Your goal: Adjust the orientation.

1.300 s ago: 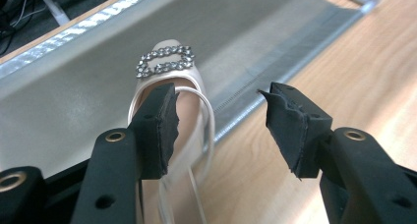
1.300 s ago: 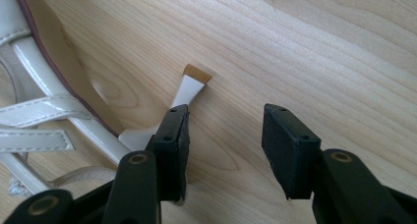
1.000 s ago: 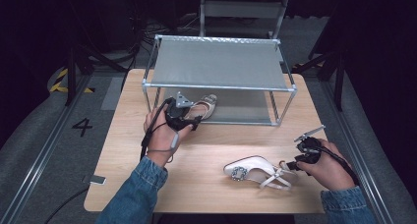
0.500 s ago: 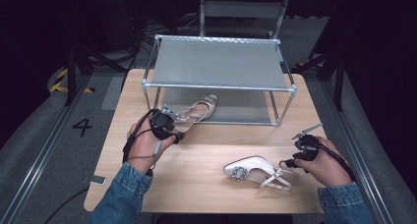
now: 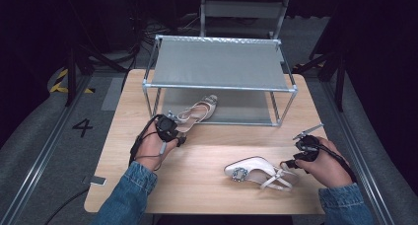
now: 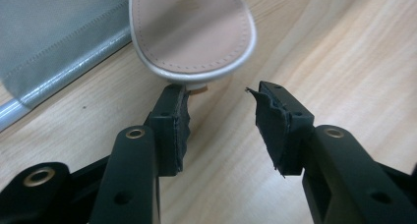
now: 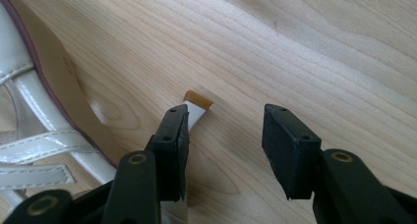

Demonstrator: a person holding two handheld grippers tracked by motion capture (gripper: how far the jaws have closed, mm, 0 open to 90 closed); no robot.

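From the high view, both grippers are largely covered by the hands that hold them, so their jaws cannot be read there. The left gripper [image 5: 167, 129] sits at the heel end of a pale shoe [image 5: 197, 111] that lies partly under the lower shelf of a metal rack [image 5: 219, 87], toe pointing toward the rack's interior; that shoe's heel is hidden behind the hand. The right gripper [image 5: 303, 153] is beside the strapped back of a second shoe [image 5: 256, 173], which lies on its side on the wooden table [image 5: 207, 185] near the front edge, a jewelled buckle at its toe.

The left gripper view supplies what the overhead camera hides: the left gripper [image 6: 219, 111] has its jaws spread well apart with bare wood between them. The rounded back of the shoe's insole [image 6: 192, 32] hangs just above the left-hand jaw, cut off by the top of the frame, and a small tan heel tip peeks out beside that jaw. Whether the jaw touches the shoe cannot be told. The grey shelf fabric [image 6: 49, 42] shows at the upper left.

In the right gripper view, the right gripper [image 7: 223, 135] is likewise wide open, gripping nothing. The second shoe's slim white heel [image 7: 196, 108], tan-tipped, lies against the inner face of the left-hand jaw, its lower part hidden behind it. Glossy white straps [image 7: 34, 150] run off the left edge.
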